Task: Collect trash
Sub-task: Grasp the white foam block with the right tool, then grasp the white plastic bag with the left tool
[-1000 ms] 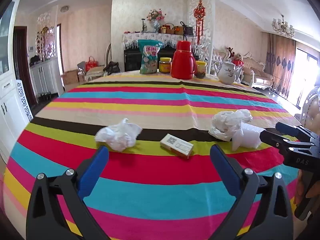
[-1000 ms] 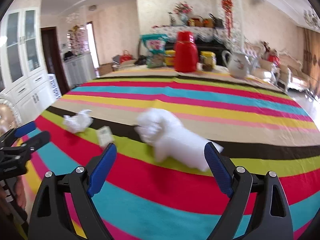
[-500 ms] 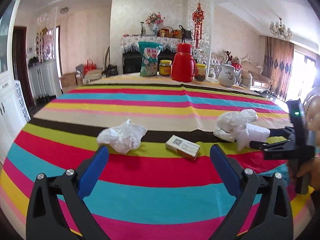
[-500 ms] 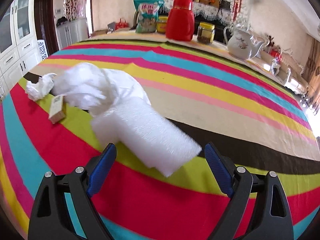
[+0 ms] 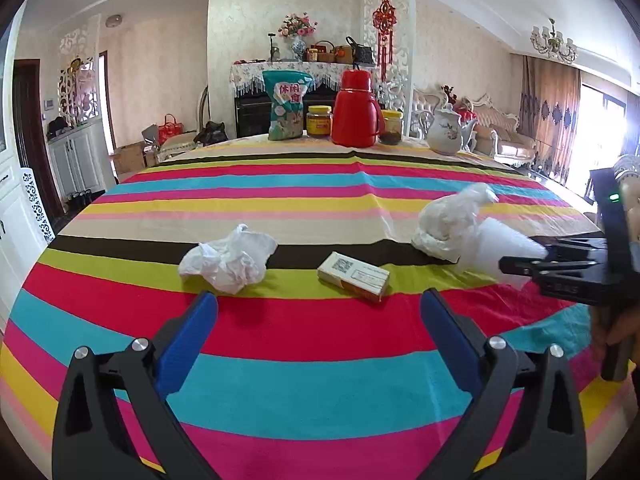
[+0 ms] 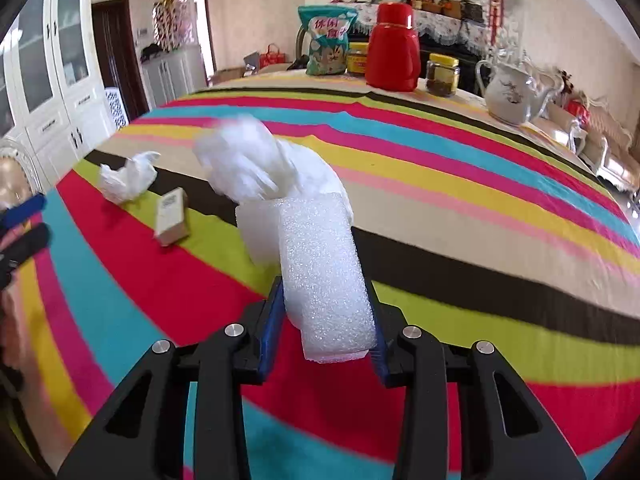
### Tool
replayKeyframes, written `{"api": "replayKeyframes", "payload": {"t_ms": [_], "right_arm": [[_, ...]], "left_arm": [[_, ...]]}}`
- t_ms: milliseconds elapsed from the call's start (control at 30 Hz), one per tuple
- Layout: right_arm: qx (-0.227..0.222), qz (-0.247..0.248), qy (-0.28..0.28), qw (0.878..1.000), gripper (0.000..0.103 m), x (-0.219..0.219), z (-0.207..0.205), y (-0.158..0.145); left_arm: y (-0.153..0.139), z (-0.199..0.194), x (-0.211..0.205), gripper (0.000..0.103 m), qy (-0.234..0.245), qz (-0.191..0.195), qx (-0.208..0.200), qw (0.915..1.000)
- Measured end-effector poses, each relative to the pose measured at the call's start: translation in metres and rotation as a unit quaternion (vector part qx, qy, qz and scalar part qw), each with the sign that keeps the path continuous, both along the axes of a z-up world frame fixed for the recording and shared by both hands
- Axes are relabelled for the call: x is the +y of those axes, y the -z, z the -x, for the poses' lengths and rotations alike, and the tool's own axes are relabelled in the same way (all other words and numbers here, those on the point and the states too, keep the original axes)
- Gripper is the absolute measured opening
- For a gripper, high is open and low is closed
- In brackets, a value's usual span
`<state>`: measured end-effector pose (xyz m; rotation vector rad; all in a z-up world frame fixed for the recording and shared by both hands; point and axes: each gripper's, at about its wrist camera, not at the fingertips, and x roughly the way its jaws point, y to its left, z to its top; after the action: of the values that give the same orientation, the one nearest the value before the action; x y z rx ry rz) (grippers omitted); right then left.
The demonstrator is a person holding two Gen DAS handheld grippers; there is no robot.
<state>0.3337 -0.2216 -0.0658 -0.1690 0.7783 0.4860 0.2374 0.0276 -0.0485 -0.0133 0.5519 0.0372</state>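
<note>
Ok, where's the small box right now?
Left wrist view: the box lies centre on the striped cloth, between the crumpled tissue and the foam.

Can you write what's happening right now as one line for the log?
right tongs: just closed on foam piece | left tongs: open, empty | crumpled tissue, small box: on tablecloth

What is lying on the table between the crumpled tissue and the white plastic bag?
In the left wrist view, a small cardboard box lies flat on the striped tablecloth between the crumpled tissue and the white plastic bag, touching neither.
</note>
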Motion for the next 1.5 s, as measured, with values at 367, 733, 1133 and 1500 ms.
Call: {"api": "replayKeyframes", "payload": {"t_ms": [367,733,1133,1500], "right_arm": [[-0.039,-0.083,0.124,0.988,0.037,-0.056,0.03,-0.027],[-0.05,-0.098,0.171,0.979,0.037,-0.098,0.025,-0.026],[-0.042,-0.098,0.163,0.981,0.037,-0.095,0.026,-0.017],[-0.034,-0.087,0.127,0.987,0.037,-0.071,0.03,-0.011]], "left_arm": [[0.008,-0.018,-0.043,0.098,0.052,0.002,0.05,0.9974],[0.021,-0.113,-0.128,0.091,0.077,-0.033,0.061,0.9946],[0.043,-0.172,-0.146,0.042,0.076,-0.032,0.128,0.9884],[0.015,-0.087,-0.102,0.035,0.077,-0.024,0.059,0.995]]}}
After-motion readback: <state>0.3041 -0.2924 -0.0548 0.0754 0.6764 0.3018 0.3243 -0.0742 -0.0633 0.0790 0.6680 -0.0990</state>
